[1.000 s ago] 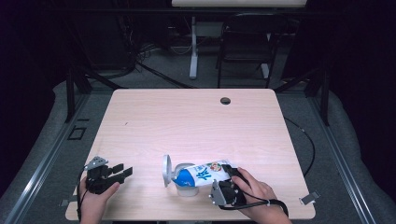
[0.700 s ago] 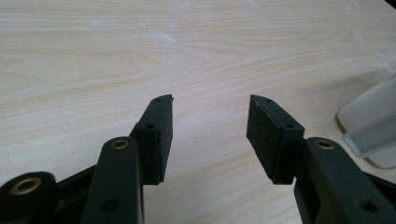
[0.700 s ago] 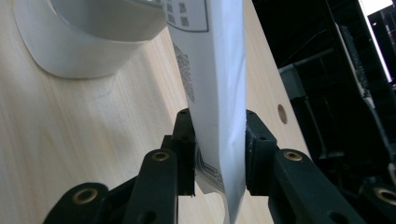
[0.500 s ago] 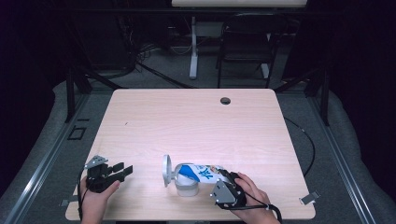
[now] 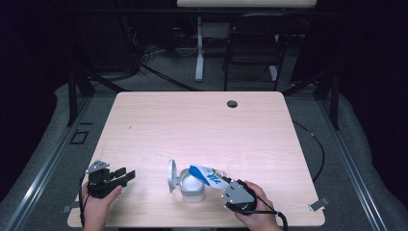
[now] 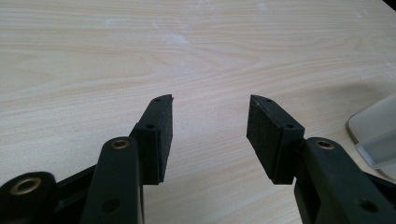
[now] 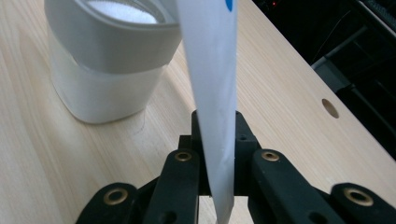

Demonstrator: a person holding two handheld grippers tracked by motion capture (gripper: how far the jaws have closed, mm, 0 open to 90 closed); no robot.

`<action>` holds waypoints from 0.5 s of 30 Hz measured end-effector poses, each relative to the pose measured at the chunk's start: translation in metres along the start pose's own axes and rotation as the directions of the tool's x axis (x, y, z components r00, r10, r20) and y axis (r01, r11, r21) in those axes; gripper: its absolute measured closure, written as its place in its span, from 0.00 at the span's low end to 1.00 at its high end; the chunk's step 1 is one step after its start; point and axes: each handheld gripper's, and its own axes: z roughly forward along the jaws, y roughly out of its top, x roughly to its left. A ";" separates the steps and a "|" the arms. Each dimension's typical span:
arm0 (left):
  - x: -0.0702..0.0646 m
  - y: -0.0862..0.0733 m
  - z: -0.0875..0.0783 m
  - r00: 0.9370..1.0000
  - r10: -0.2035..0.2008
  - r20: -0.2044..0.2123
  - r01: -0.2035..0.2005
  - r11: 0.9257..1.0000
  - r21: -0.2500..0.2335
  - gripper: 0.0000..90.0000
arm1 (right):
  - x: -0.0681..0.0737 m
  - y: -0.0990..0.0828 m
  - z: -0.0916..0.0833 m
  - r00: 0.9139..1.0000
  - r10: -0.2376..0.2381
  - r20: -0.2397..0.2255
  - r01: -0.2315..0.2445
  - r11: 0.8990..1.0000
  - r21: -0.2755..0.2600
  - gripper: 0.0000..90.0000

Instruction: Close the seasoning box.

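Since the earlier frame the pouch had risen, tilted over the jar at lower centre of the table. The right gripper had just closed, pinching it. The left gripper, lower left, stood open, empty.

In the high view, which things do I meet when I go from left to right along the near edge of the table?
Left gripper → round white lid → white container → blue-and-white pouch → right gripper.
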 end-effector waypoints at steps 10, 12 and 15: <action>0.001 -0.001 0.001 1.000 -0.006 -0.008 0.006 1.000 -0.011 0.57 | -0.012 -0.007 -0.004 0.988 0.148 -0.045 -0.150 0.986 -0.068 0.98; 0.001 -0.001 0.000 1.000 -0.002 -0.006 0.002 1.000 -0.010 0.57 | -0.015 -0.008 -0.005 0.983 0.178 -0.052 -0.182 0.980 -0.084 0.98; 0.001 -0.002 -0.001 1.000 0.000 -0.008 0.000 1.000 -0.012 0.57 | -0.020 -0.010 -0.006 0.972 0.229 -0.053 -0.233 0.967 -0.100 0.98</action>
